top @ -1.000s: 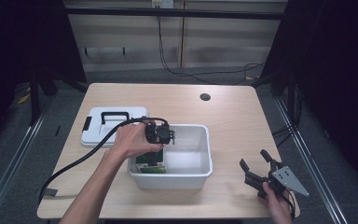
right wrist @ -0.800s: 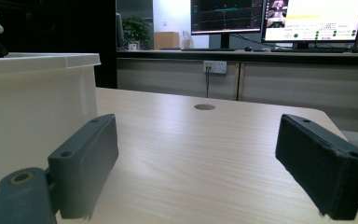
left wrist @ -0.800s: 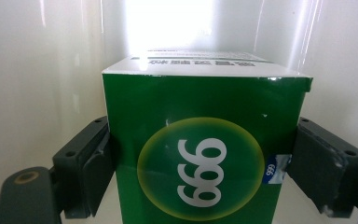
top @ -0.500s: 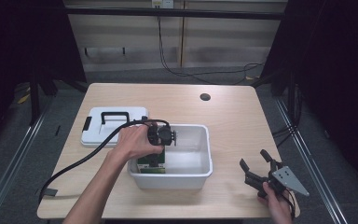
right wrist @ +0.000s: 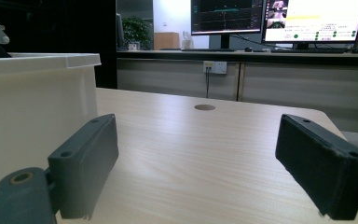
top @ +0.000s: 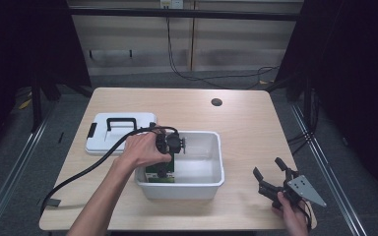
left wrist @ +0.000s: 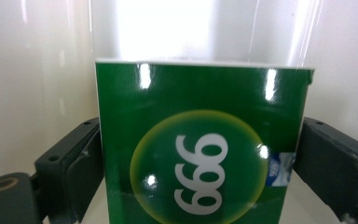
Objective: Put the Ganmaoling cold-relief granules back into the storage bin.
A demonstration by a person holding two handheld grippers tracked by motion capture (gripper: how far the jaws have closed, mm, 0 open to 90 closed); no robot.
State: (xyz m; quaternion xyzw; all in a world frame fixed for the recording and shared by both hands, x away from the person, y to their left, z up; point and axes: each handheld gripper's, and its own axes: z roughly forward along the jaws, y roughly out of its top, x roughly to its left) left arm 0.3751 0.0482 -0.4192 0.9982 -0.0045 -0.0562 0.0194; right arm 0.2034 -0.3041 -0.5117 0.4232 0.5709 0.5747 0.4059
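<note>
My left claw [top: 170, 150] points down into the bin [top: 211, 183], jaws just opened, green box [left wrist: 200, 144] standing upright between them at the left wall, pads just off it. Straight up clears it. Right claw [top: 275, 179] sits wide open and empty on the surface [top: 246, 123], well apart.

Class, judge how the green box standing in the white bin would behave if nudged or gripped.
The green box looks glossy, so probably slippery. It stands upright on a narrow base in the white bin, so it may tip. Likely cardboard: light, crushable.

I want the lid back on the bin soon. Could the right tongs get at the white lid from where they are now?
Probably not directly: the right tongs rest open at the table's near right, and the white bin, with the left tongs inside it, stands between them and the lid.
</note>
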